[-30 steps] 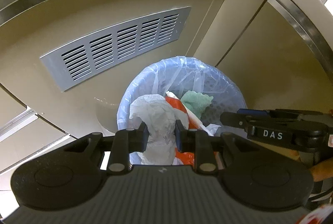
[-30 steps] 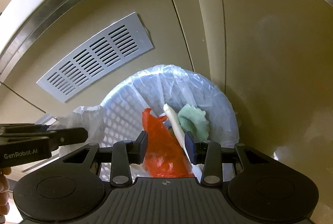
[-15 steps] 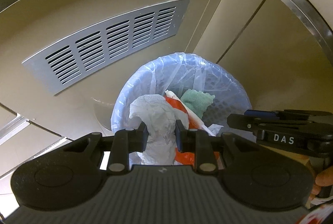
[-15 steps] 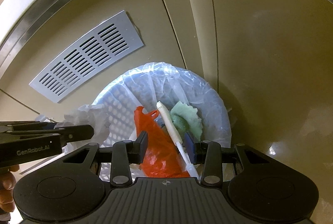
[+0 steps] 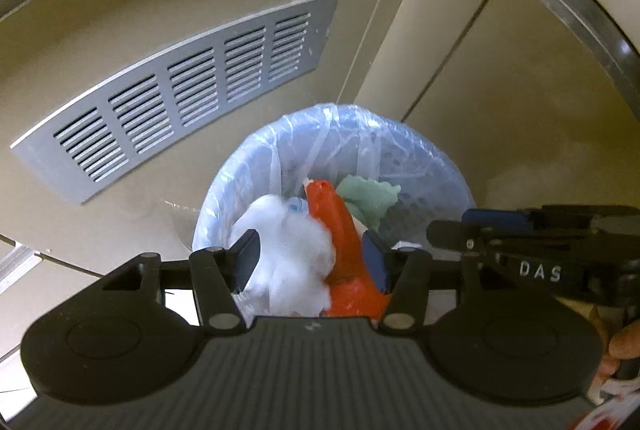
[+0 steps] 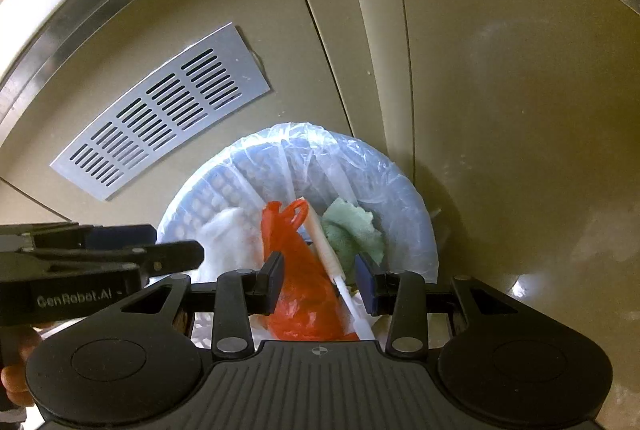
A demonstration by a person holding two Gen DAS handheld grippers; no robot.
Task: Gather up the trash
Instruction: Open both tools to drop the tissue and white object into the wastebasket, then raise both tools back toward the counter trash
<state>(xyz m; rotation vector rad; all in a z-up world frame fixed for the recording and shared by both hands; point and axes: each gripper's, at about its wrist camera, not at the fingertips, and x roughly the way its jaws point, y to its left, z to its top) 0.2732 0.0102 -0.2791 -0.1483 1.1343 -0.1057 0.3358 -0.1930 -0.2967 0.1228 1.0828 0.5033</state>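
Note:
A blue perforated bin (image 5: 224, 190) (image 6: 188, 206) with a clear liner stands against a beige panel. Inside are an orange plastic bag (image 5: 340, 230) (image 6: 304, 270), a green cloth (image 5: 368, 196) (image 6: 352, 226) and a white stick (image 6: 328, 254). My left gripper (image 5: 311, 260) (image 6: 176, 242) hangs over the bin's left side and its jaws are opening. A crumpled white wad (image 5: 288, 250) (image 6: 228, 234) lies loose between and below them, and the pads do not press on it. My right gripper (image 6: 319, 280) (image 5: 460, 226) hovers open over the right side, holding nothing.
A grey slotted vent grille (image 5: 180, 90) (image 6: 160, 118) is set in the beige panel behind the bin. A metal strip (image 5: 576, 10) runs under the counter edge above. A hand (image 5: 624, 342) (image 6: 16, 382) grips each tool at the frame edges.
My left jaws went from shut on the white wad to parted, and the wad has slumped free into the bin. The orange bag and white stick shifted slightly. The right gripper stayed put.

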